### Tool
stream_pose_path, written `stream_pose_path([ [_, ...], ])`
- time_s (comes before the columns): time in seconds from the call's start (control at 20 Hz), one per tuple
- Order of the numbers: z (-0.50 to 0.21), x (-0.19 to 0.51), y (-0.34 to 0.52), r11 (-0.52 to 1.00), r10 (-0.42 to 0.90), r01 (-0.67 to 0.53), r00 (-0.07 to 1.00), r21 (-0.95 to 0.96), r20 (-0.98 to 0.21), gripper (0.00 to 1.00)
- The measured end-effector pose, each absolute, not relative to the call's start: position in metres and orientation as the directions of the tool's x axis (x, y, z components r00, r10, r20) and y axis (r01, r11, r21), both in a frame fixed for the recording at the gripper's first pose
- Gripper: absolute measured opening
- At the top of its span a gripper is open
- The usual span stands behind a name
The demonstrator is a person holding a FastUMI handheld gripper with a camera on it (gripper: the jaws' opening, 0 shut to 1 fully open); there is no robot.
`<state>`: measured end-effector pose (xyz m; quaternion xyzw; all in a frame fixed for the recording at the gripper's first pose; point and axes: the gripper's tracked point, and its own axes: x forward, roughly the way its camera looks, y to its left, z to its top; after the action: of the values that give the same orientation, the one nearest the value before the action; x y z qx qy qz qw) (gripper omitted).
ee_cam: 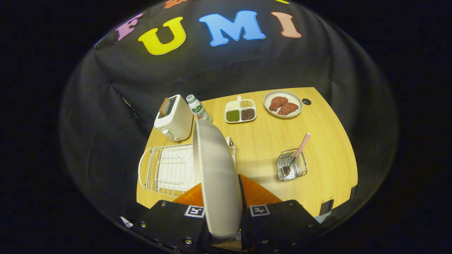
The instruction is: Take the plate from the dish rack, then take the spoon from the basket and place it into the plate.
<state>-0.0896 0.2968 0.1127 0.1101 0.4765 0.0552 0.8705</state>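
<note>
Gripper (221,215) clamped on plate (215,176), both fingers pressing its sides; plate stands on edge between them, lifted above the table (317,169). Dish rack (169,169) just ahead-left of fingers (white wire, on a tray). Basket (291,164) ahead-right w/ spoon (296,155) inside, handle tilted out.

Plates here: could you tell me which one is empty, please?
The plate clamped on edge between the gripper's fingers is empty; the far plate lies flat, holding meat.
</note>
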Motion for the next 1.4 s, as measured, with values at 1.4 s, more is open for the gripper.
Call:
stream_pose_path([
  [1.4, -0.097, -0.179, 0.21, 0.859, 0.421, 0.046, 0.504, 0.51, -0.754, 0.31],
])
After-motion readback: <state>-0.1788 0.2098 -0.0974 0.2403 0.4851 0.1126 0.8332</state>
